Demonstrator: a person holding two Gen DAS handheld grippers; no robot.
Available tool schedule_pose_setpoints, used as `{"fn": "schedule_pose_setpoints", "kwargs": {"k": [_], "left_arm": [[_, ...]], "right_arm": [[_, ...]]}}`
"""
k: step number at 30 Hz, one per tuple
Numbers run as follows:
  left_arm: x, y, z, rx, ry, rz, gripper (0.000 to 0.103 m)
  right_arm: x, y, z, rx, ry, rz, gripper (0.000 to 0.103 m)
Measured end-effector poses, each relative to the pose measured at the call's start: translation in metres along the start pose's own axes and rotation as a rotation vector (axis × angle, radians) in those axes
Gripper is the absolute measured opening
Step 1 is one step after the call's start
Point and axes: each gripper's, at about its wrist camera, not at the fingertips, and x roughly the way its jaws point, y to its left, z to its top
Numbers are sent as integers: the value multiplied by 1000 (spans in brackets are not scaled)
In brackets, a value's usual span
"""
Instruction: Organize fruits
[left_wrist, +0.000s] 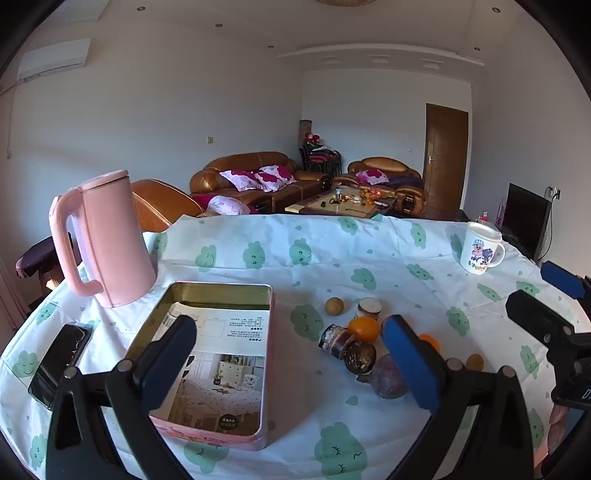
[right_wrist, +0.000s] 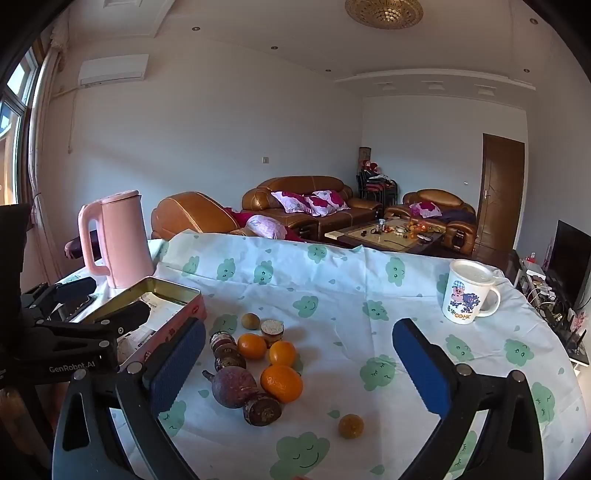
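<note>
A pile of fruit lies on the cloud-print tablecloth: three oranges (right_wrist: 282, 383), a purple passion fruit (right_wrist: 233, 386), several dark brown round pieces (right_wrist: 262, 409) and two small tan fruits (right_wrist: 351, 425). The pile also shows in the left wrist view (left_wrist: 364, 328). An open pink tin (left_wrist: 218, 354) with a printed sheet inside lies left of the pile. My left gripper (left_wrist: 291, 354) is open, over the tin's right edge and the pile. My right gripper (right_wrist: 299, 363) is open and empty, just above the pile.
A pink kettle (left_wrist: 107, 236) stands at the back left. A black phone (left_wrist: 61, 360) lies left of the tin. A white cartoon mug (right_wrist: 469, 291) stands at the back right. The table edge runs along the back, with sofas beyond.
</note>
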Motion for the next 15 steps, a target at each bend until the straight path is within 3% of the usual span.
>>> {"fn": "schedule_pose_setpoints", "kwargs": {"k": [15], "left_arm": [[-1,-6,-2,3,5,-2,103]], "right_arm": [[0,-2,-9,-7,-13,6,102]]}}
